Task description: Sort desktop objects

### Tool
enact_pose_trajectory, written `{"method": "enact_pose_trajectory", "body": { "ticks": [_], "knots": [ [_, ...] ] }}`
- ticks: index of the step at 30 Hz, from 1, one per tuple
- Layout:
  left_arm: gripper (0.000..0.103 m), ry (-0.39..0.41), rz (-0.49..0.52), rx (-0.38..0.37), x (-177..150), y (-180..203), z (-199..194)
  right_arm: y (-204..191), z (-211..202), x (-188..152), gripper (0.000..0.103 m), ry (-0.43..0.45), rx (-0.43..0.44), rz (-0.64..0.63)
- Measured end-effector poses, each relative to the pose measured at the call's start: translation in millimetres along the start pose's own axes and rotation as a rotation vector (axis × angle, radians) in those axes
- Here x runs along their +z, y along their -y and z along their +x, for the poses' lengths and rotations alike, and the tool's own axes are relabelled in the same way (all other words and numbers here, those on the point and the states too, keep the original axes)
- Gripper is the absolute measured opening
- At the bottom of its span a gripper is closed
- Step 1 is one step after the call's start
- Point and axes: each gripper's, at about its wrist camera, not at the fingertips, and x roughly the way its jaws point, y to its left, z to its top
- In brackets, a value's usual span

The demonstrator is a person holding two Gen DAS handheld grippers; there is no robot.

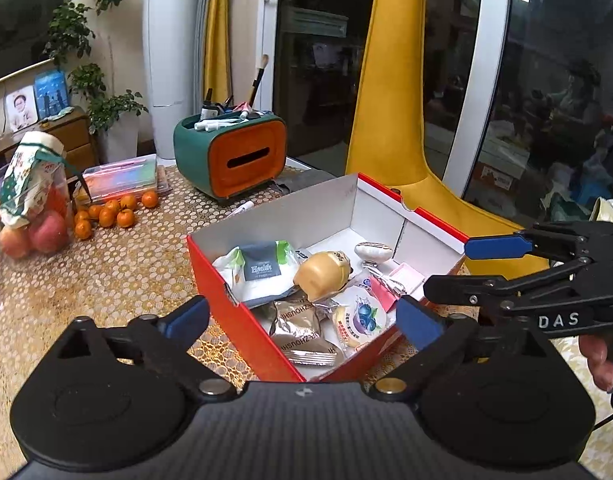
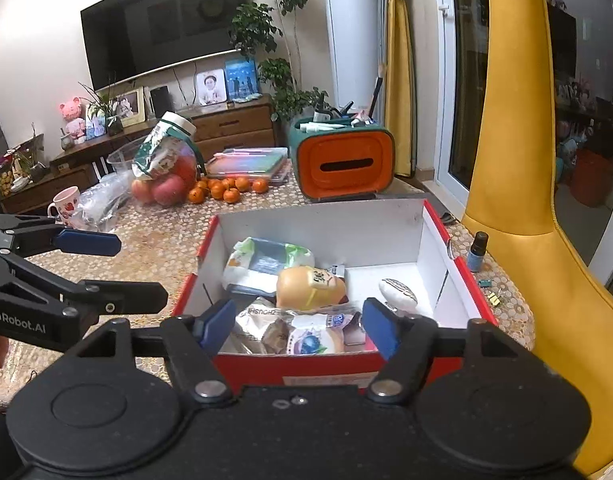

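A red box with white inside walls (image 1: pixel 234 304) (image 2: pixel 306 368) stands open on the patterned table. In it lie a wet-wipes pack (image 1: pixel 262 272) (image 2: pixel 266 260), a tan plastic toy (image 1: pixel 322 276) (image 2: pixel 306 284), silver snack packets (image 1: pixel 298 320), a blueberry packet (image 1: pixel 362 316) and a white oval item (image 1: pixel 373 252) (image 2: pixel 398 292). My left gripper (image 1: pixel 304 320) (image 2: pixel 134 268) is wide open over the box's near corner, holding nothing. My right gripper (image 2: pixel 298 324) (image 1: pixel 458 268) is open above the box's near wall, also empty. A small blue bottle (image 2: pixel 477 252) and binder clips (image 2: pixel 494 300) sit right of the box.
Behind the box stands a green and orange organizer (image 1: pixel 242 160) (image 2: pixel 346 164) holding pens. Tangerines (image 1: pixel 114 208), a bag of apples (image 1: pixel 38 208), a plastic case (image 1: pixel 122 178) and a mug (image 2: pixel 64 204) are at the back left. A yellow chair (image 2: pixel 514 160) flanks the table's right edge.
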Motion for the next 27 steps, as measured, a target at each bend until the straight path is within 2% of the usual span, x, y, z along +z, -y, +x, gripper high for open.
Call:
{"method": "enact_pose_trajectory", "body": {
  "ticks": [3,10,12,20,27],
  "knots": [
    [0.101,0.007,-0.008,0.002,-4,-1,-8,-5,-8,-4,0.080,0.016,0.000,0.003],
    [0.101,0.016,-0.026,0.014,-21,-6,-28,-18,-29,-17,0.090,0.062,-0.010,0.000],
    [0.101,0.014,-0.029,0.022,-26,-7,-32,-23,-34,-21,0.098,0.077,-0.021,-0.002],
    [0.101,-0.017,-0.046,0.045,-45,-13,-44,-43,-47,-34,0.102,0.109,-0.037,-0.022],
    [0.101,-0.009,-0.044,0.047,-51,-14,-51,-58,-48,-44,0.102,0.111,-0.061,-0.045]
  ]
}}
